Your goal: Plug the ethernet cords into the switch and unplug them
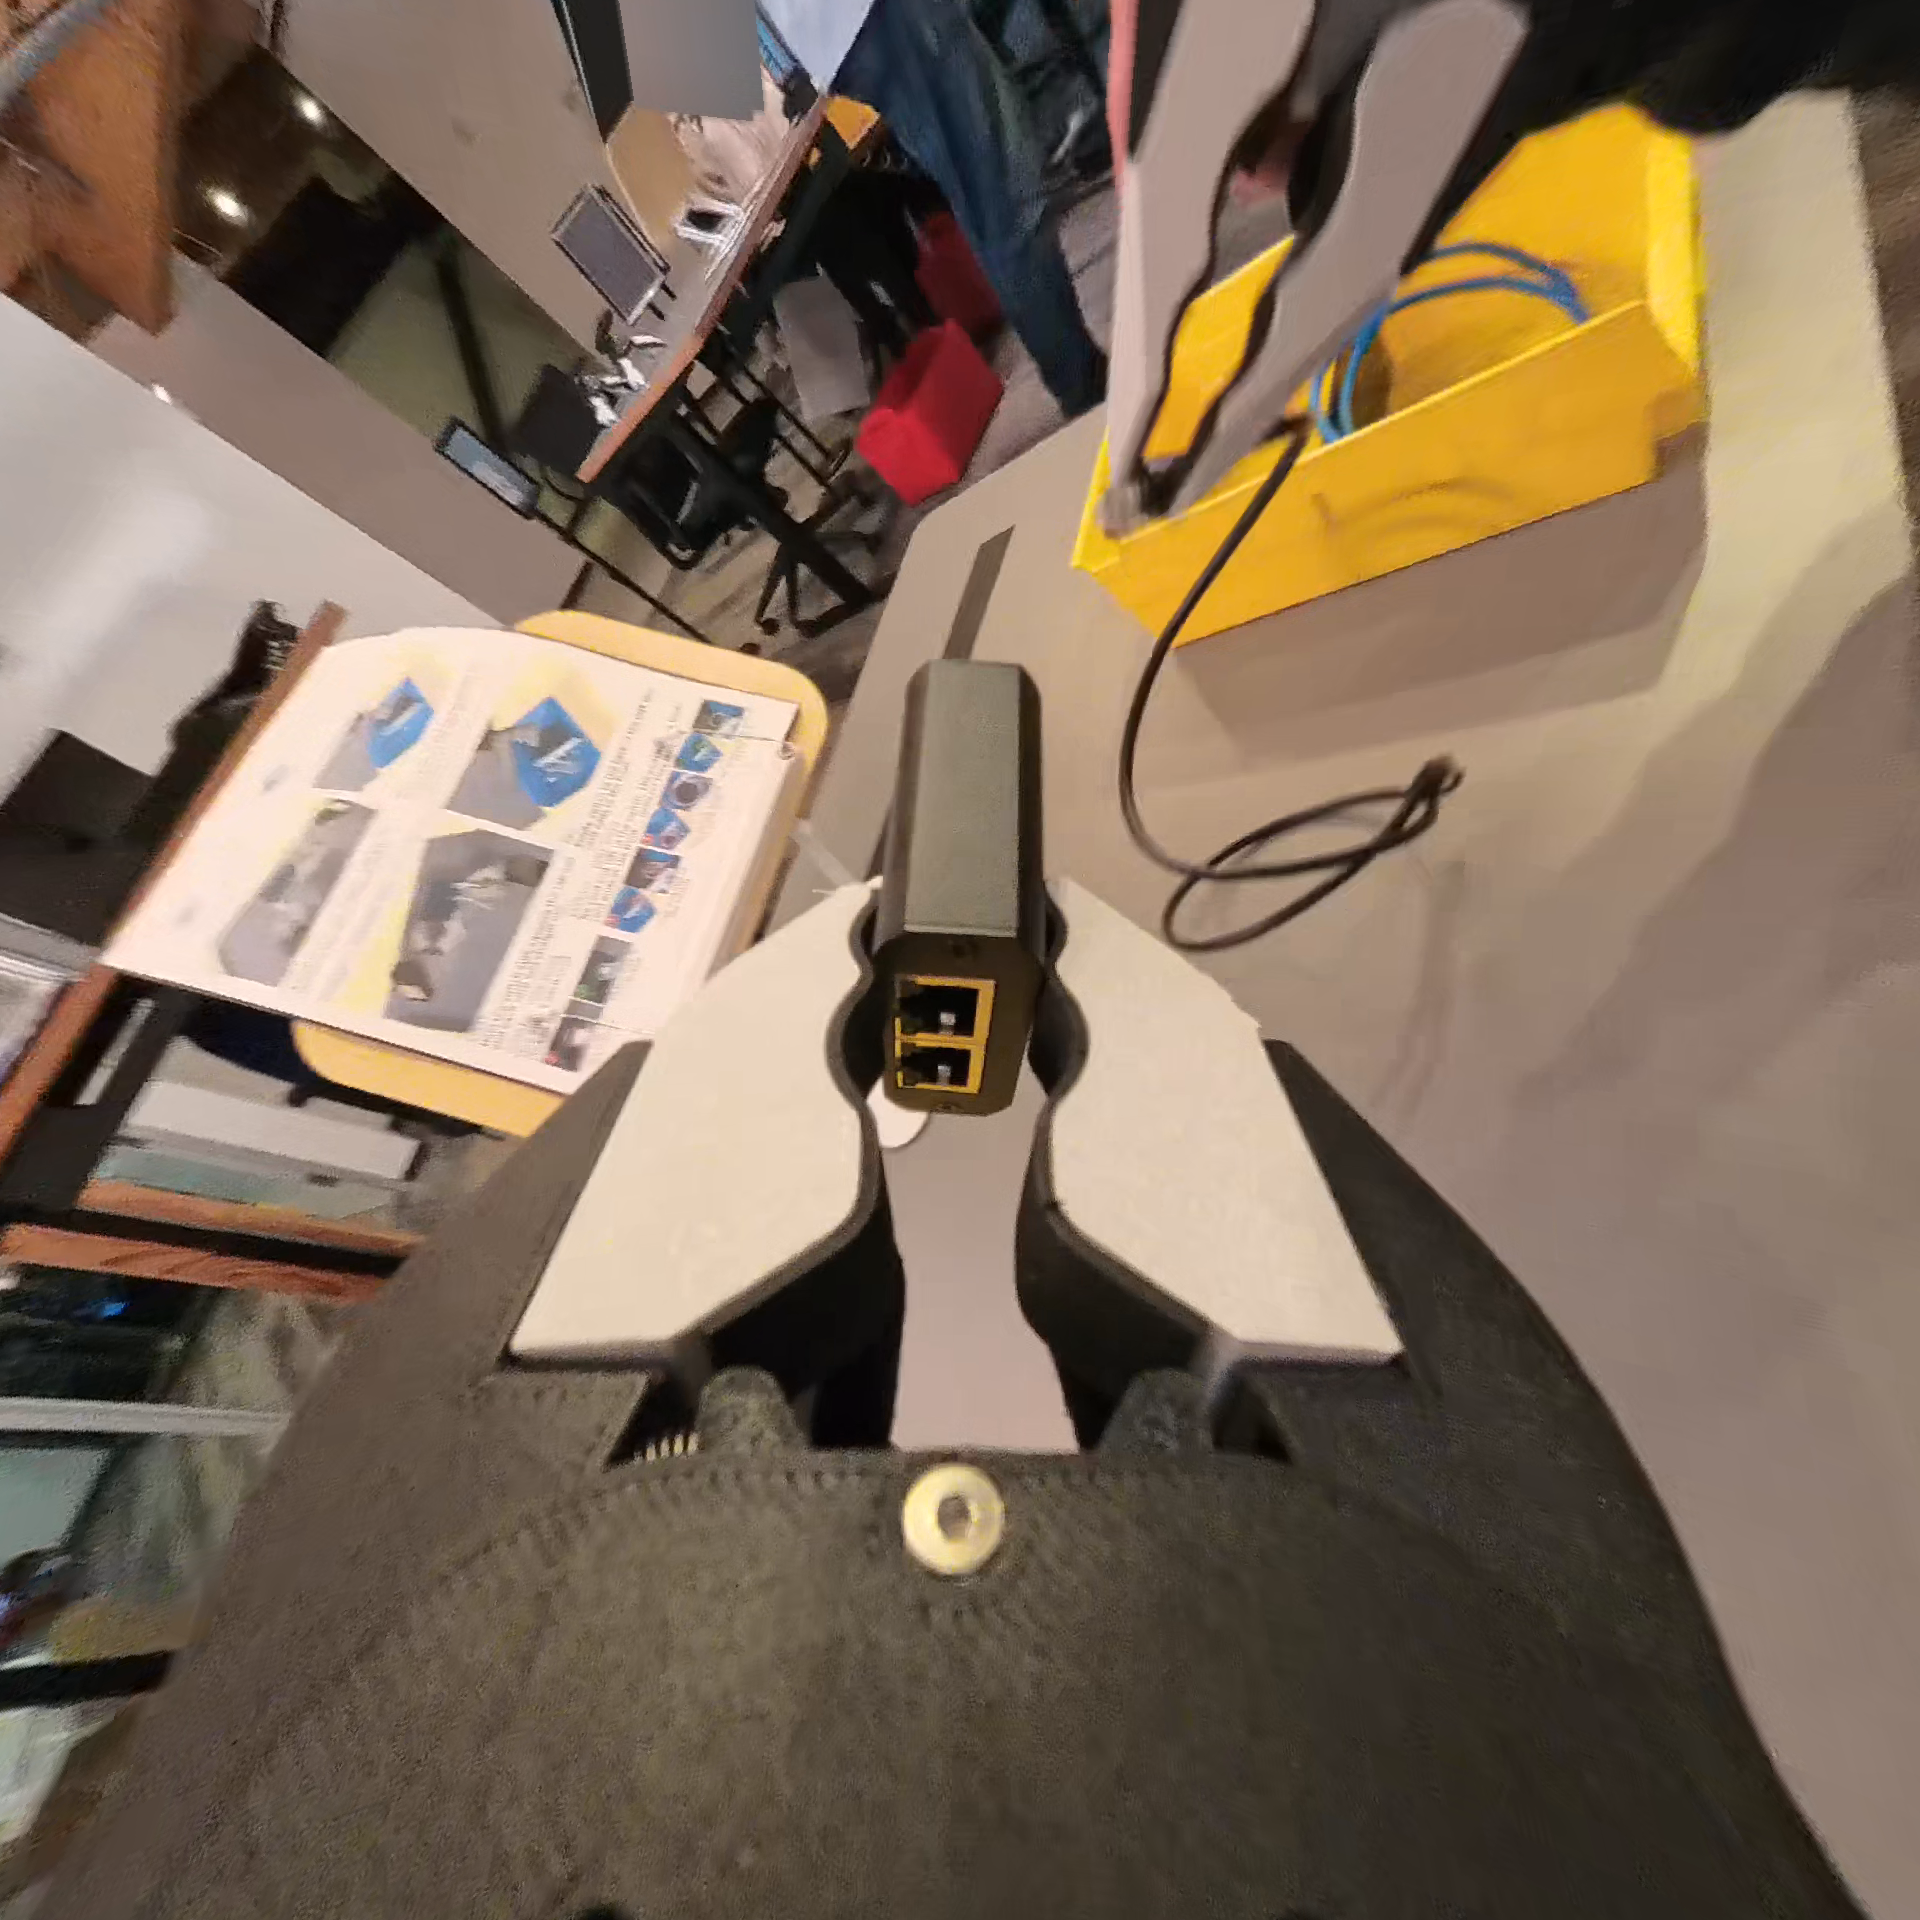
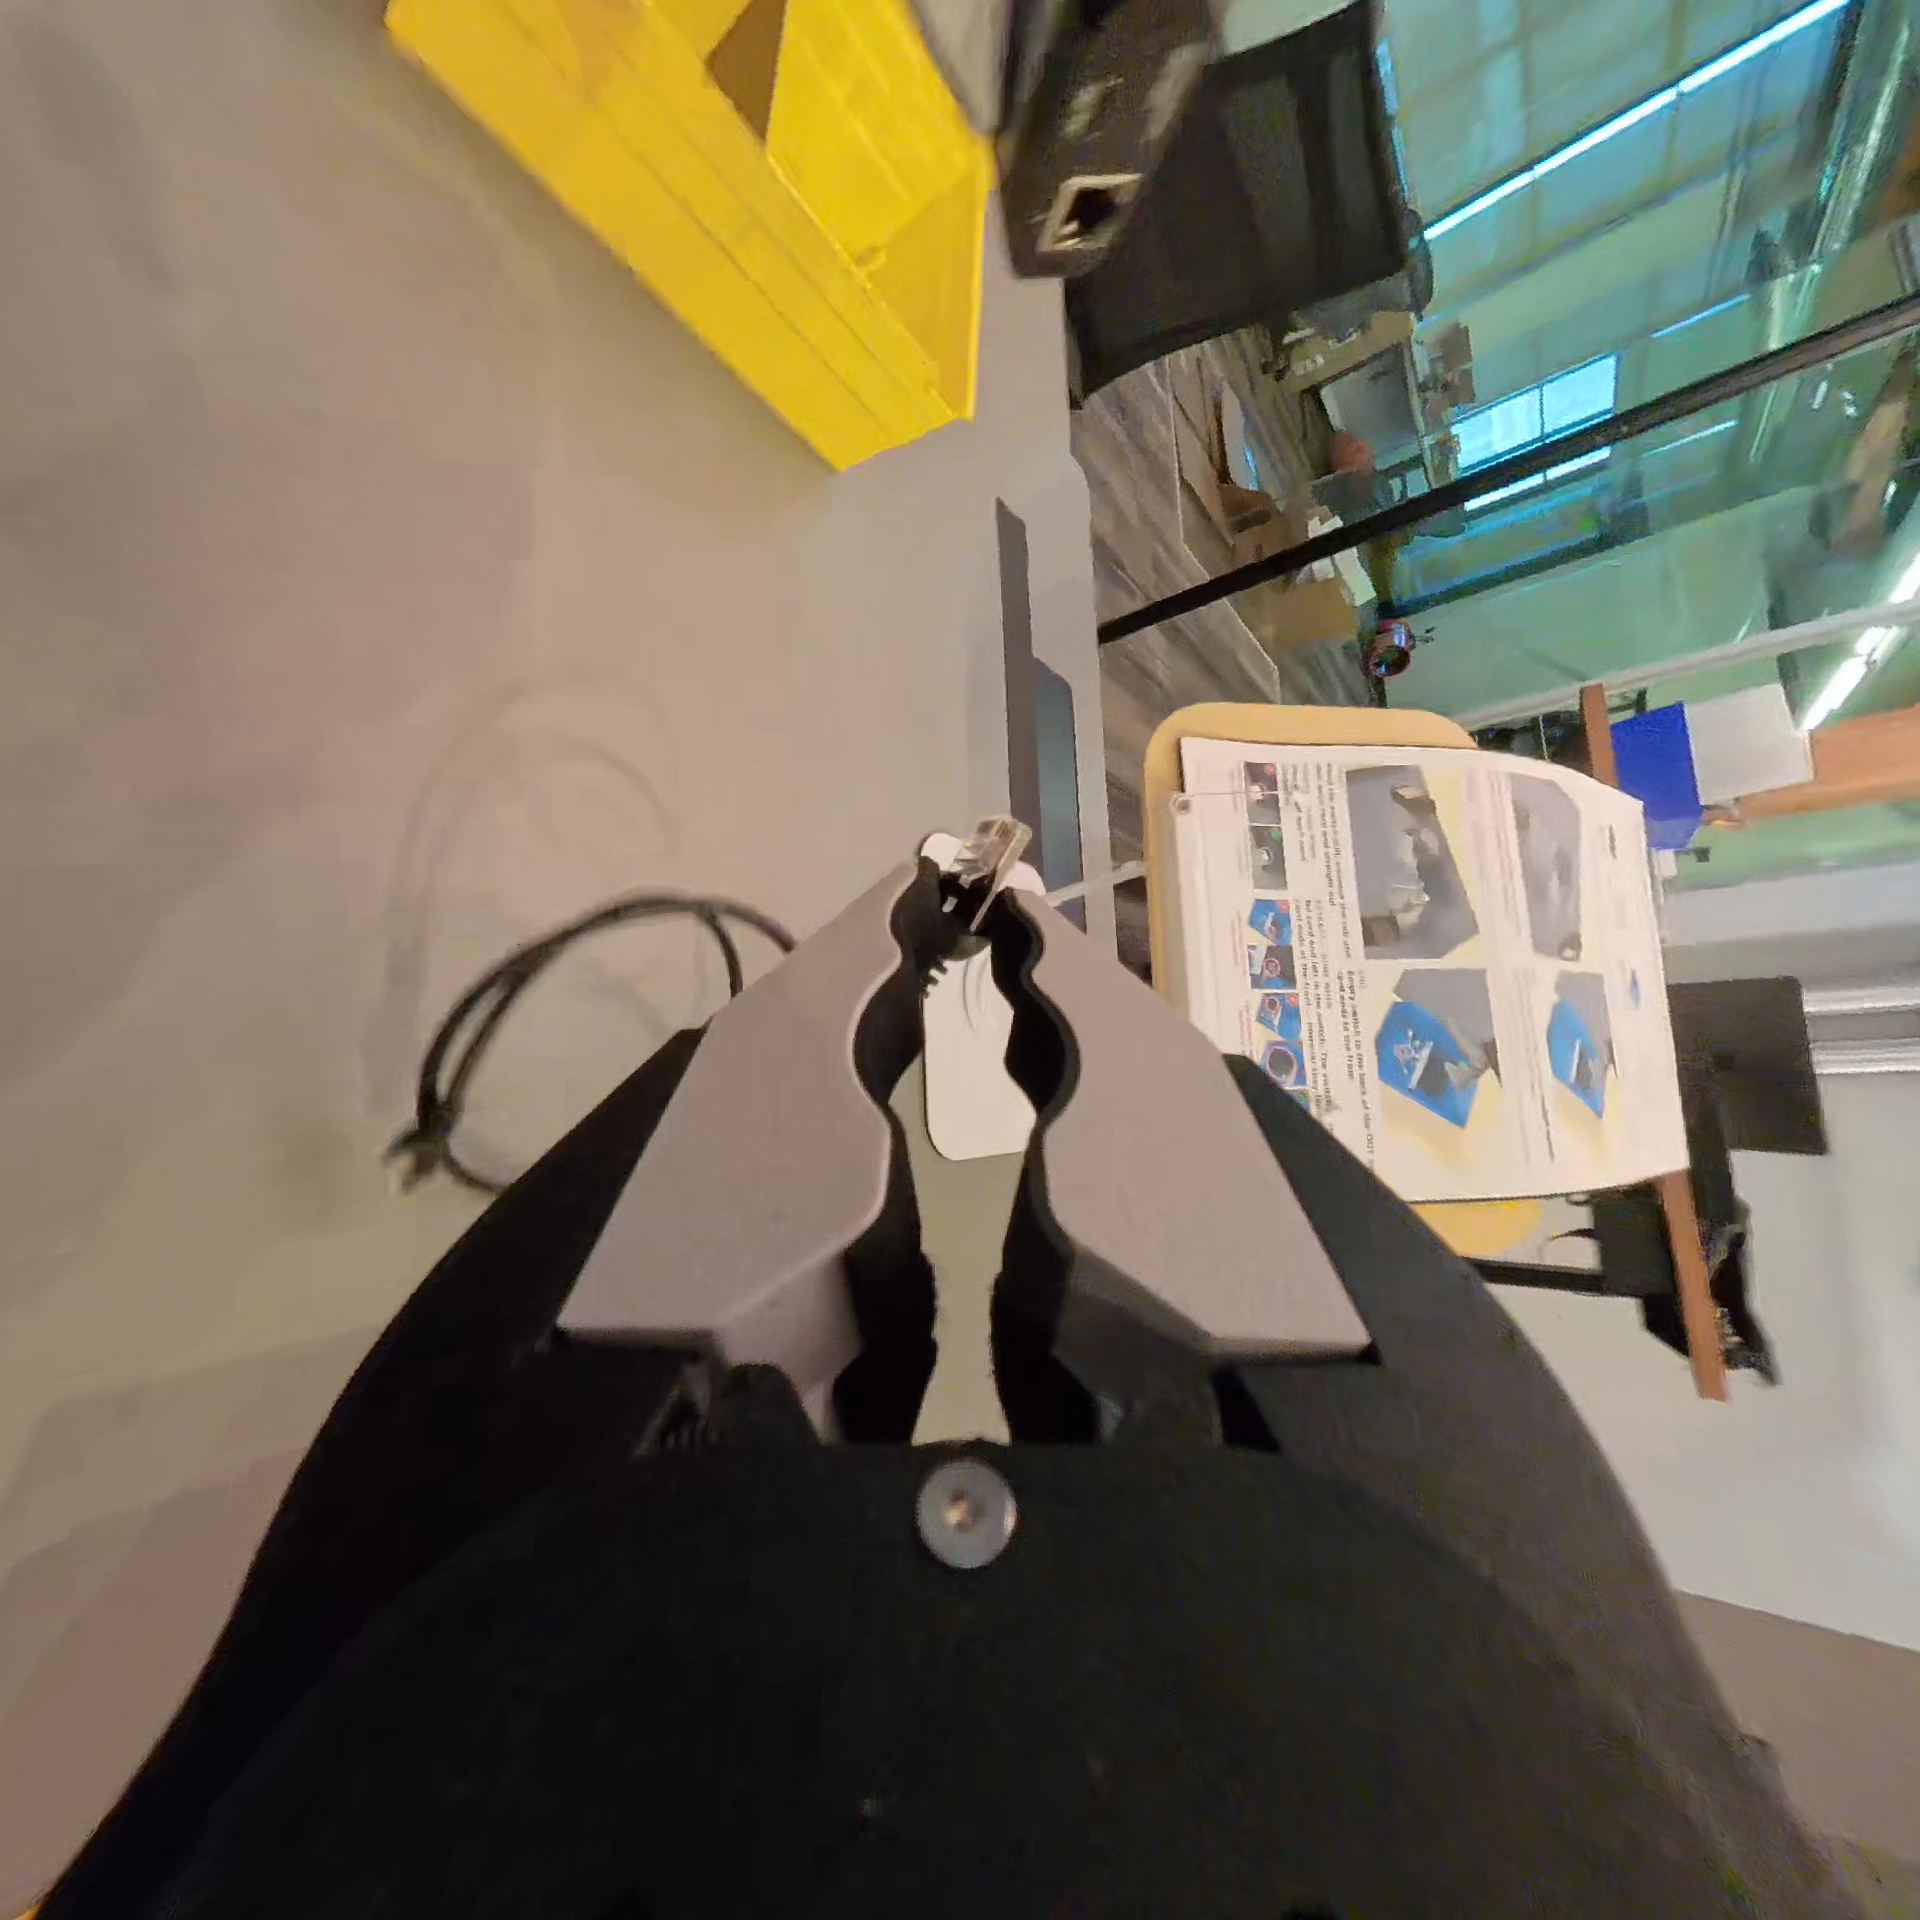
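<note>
Our left gripper [image 1: 956,997] clamped the black switch [image 1: 961,831] above the grey table [image 1: 1558,987], both yellow-rimmed ports facing the camera. Our right gripper [image 2: 971,894] pinched the clear plug [image 2: 987,847] of the black ethernet cord [image 1: 1226,790], whose slack looped beside the yellow bin [image 1: 1455,457] holding a blue cable [image 1: 1455,301].

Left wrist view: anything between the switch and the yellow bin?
Bare grey table directly between the switch and the yellow bin; the black ethernet cord, hanging from the right gripper, skirts that gap. Left wrist view shows it.
</note>
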